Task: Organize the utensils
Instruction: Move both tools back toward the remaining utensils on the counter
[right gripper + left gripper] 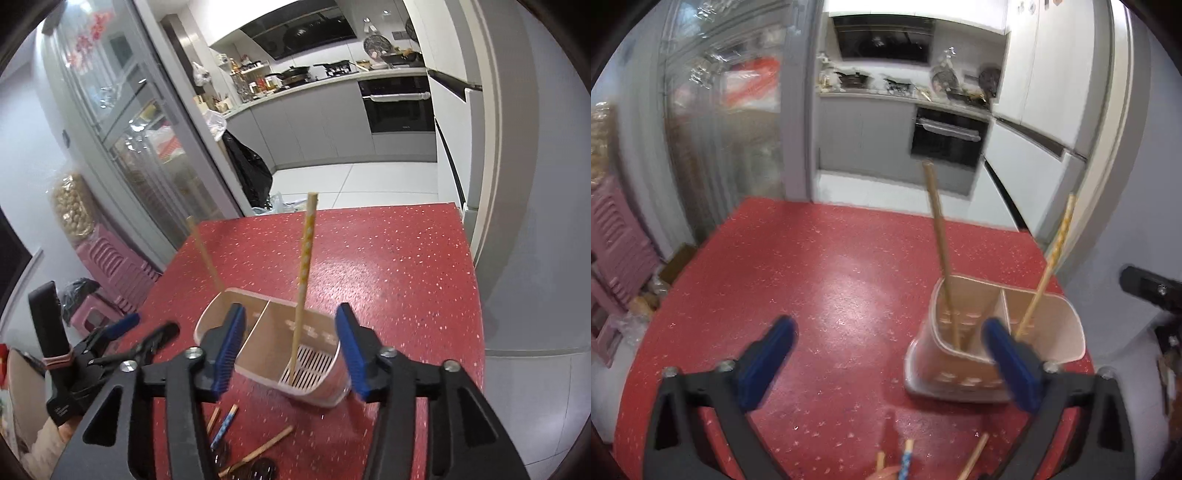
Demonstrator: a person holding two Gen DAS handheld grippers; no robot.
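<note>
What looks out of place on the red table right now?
Several chopsticks lie loose on the red table in front of the holder, pointing different ways. Only two stand inside it: a plain one in the left compartment, a yellow-patterned one in the right.

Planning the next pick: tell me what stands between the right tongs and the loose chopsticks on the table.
The two-compartment holder sits directly ahead between the open right tongs. The loose chopsticks lie on the red table nearer than the holder, below the tongs; nothing visible blocks that way down.
</note>
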